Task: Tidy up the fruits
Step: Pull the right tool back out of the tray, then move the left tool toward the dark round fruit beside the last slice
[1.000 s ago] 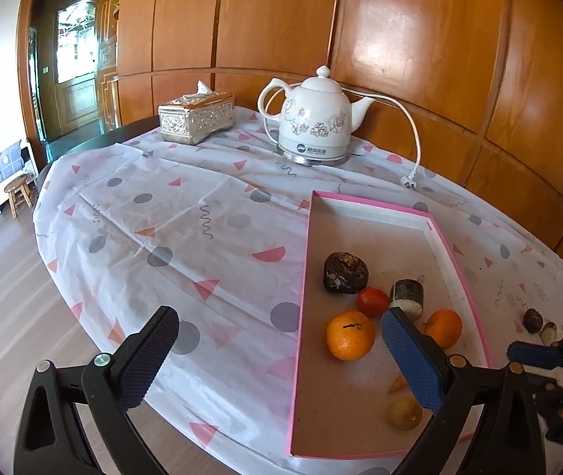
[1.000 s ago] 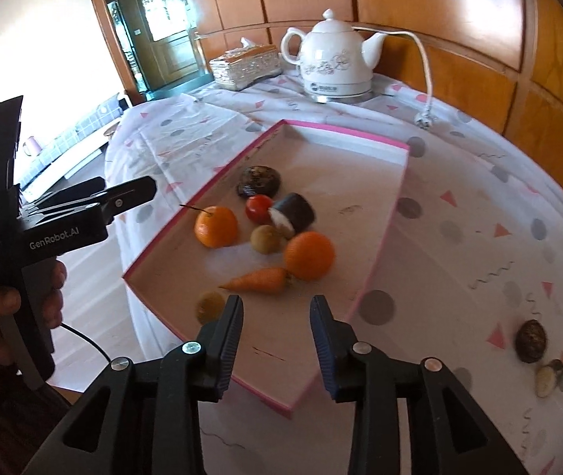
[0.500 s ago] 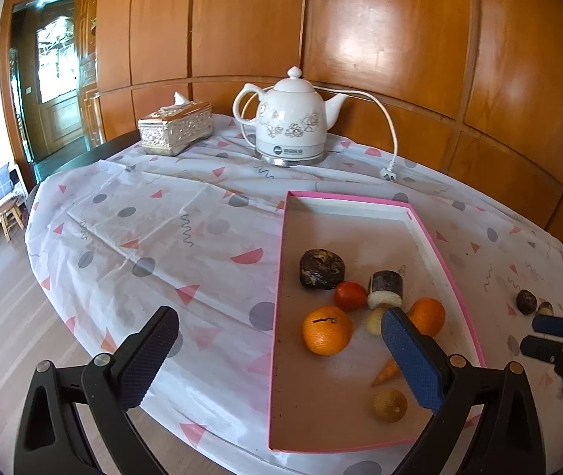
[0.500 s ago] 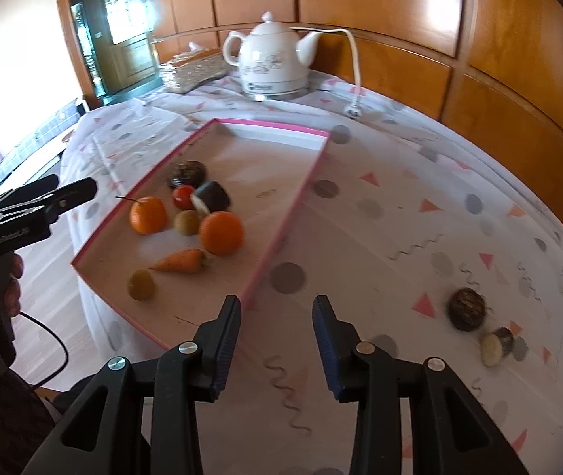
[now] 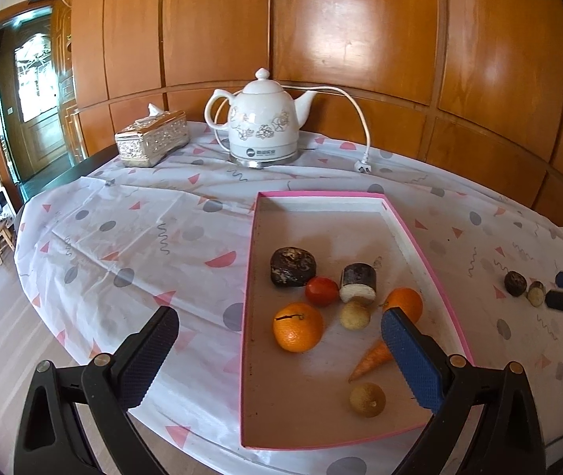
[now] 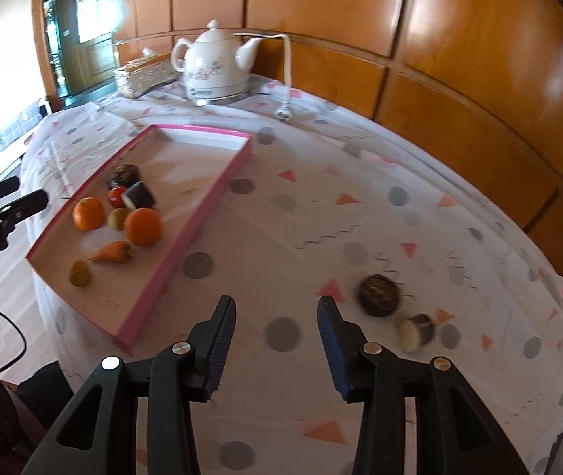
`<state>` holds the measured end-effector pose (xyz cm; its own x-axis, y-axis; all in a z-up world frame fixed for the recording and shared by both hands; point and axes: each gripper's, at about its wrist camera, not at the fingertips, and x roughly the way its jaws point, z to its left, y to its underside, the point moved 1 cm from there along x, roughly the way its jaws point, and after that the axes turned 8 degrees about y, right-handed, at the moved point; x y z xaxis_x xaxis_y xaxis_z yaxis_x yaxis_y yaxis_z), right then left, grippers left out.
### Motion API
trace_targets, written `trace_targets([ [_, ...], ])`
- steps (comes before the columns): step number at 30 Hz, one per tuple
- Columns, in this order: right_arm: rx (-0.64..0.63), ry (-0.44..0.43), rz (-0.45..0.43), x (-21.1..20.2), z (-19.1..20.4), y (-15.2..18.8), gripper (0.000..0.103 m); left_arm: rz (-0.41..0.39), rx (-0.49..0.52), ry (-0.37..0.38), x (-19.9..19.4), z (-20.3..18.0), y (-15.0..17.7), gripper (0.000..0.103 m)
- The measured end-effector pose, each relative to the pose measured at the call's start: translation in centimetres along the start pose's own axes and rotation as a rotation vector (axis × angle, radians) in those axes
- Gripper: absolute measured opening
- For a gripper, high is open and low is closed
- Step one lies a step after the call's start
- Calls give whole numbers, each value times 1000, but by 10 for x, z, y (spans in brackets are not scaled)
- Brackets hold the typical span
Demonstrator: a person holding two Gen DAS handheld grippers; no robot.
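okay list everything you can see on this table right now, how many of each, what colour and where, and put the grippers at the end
tray: 1, pink rim, on the tablecloth
oranges: 2, orange, in the tray
tomato: 1, red, in the tray
carrot: 1, orange, in the tray
small round fruits: 2, yellowish, in the tray
dark lump: 1, brown-black, in the tray
dark cut piece: 1, pale cut face, in the tray
loose pieces: 2, dark, on the cloth right of the tray
kettle: 1, white, far side
tissue box: 1, silver-gold, left of the kettle
tablecloth: 1, white, patterned
left gripper: open, empty
right gripper: opening, empty
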<state>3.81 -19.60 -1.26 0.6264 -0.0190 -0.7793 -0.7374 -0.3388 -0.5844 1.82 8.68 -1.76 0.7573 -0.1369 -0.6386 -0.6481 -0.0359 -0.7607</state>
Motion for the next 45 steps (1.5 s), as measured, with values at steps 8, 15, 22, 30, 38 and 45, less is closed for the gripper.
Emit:
trace_targets([
  [8,49,81,7,-6,-39,7,44,11,42,24,3,-14,-3,103],
  [15,80,146,17,-10,-69,16,44,14,86,53,5,-30,-7,103],
  [22,167,231,42,-11,-116,32,53,2,120,96,5,-44,-14,103],
  [30,301,337,74,-10,-175,56,53,-3,150,120,6,-57,-20,103],
  [38,488,440,84,-10,-227,82,53,-2,174,130,9,-68,-23,103],
  [45,636,558,52,-24,-255,98,53,-2,172,148,10,-73,-25,103],
])
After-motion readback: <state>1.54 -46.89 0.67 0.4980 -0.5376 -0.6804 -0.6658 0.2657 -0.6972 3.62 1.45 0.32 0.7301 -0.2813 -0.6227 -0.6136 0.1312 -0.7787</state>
